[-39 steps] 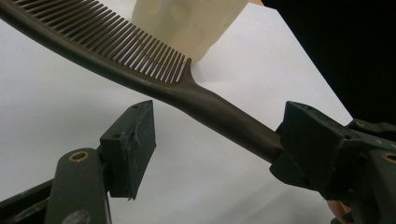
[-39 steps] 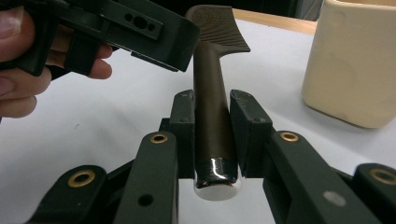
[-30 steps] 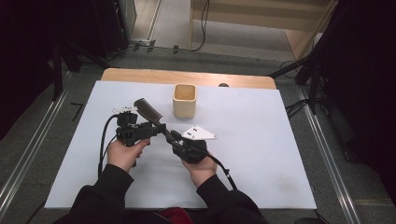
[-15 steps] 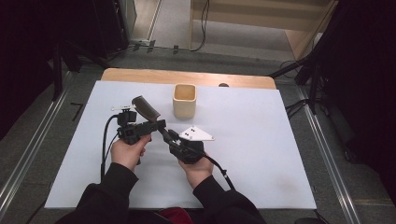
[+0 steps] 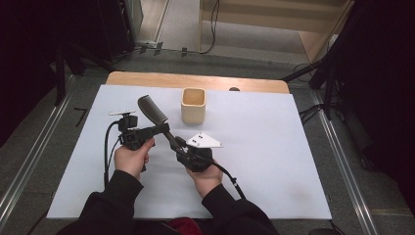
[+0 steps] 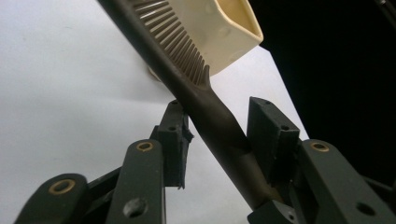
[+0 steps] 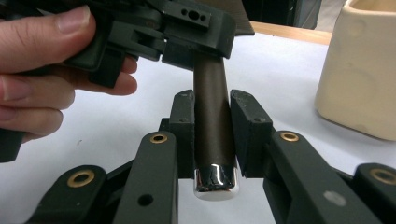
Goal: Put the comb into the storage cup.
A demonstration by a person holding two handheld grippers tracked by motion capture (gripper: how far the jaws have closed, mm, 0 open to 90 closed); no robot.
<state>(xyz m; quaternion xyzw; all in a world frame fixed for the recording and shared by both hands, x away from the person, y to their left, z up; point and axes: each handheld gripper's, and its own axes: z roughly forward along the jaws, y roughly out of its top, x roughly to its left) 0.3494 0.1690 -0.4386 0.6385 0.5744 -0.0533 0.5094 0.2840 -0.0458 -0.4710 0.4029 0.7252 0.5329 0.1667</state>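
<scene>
Cup (image 5: 193,105) stands just beyond brush head (image 5: 151,110); white mat (image 5: 274,161) open to the right.

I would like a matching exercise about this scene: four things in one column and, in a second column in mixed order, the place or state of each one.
Things:
1. brush
2. cream cup
3. left claw
4. right claw

Places or states:
a. stands on the white sheet, beyond the hands
b. shut on the handle, just above its chrome end cap
c. held slanted above the table
d. open around the handle, close to the teeth

Pairs: 1-c, 2-a, 3-d, 4-b

The left claw's jaws have just been closing, with the handle between them.
</scene>
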